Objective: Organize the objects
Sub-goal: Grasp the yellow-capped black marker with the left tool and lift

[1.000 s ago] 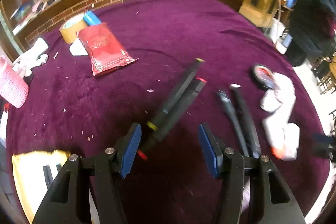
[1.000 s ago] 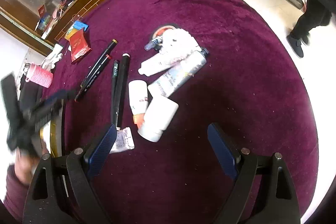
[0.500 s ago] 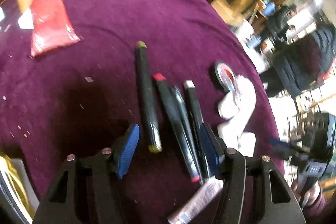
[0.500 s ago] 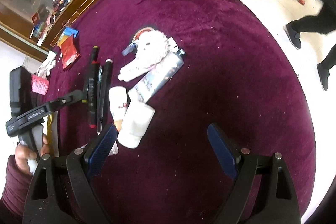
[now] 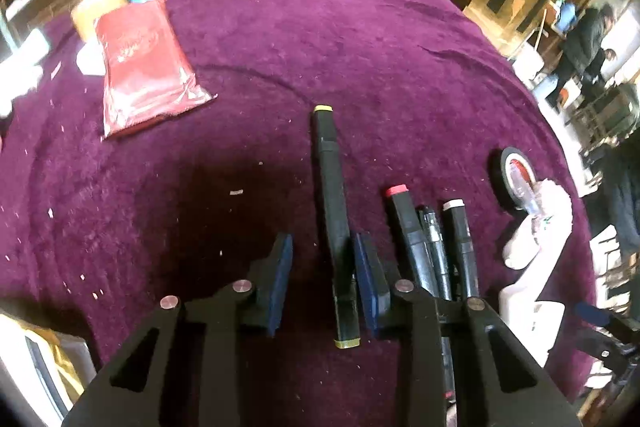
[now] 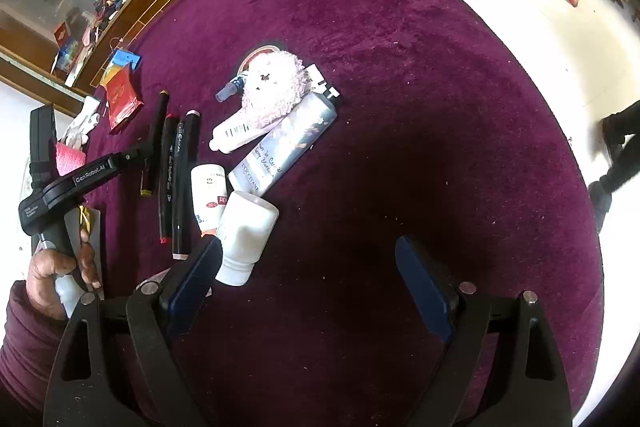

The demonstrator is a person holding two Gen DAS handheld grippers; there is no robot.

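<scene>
Left gripper (image 5: 323, 267) closing around yellow-tipped black marker (image 5: 332, 203); right pad touching its barrel, left pad still apart. Marker flat on purple tablecloth (image 5: 360, 47), just beside three more markers (image 5: 436, 247). Right gripper (image 6: 310, 283) wide open, holding nothing, left pad beside white bottle (image 6: 246, 231).

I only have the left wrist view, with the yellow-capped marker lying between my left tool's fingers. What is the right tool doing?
Observer: The right tool is open with nothing between its fingers, over bare purple cloth.
Operator: Anything close to it?
Observer: A white bottle lies on its side right at the tool's left edge; I cannot tell if they touch.
Operator: What lies beyond that bottle?
Observer: A silver tube lies slantwise, its cap end beside a pink fluffy item.
</scene>
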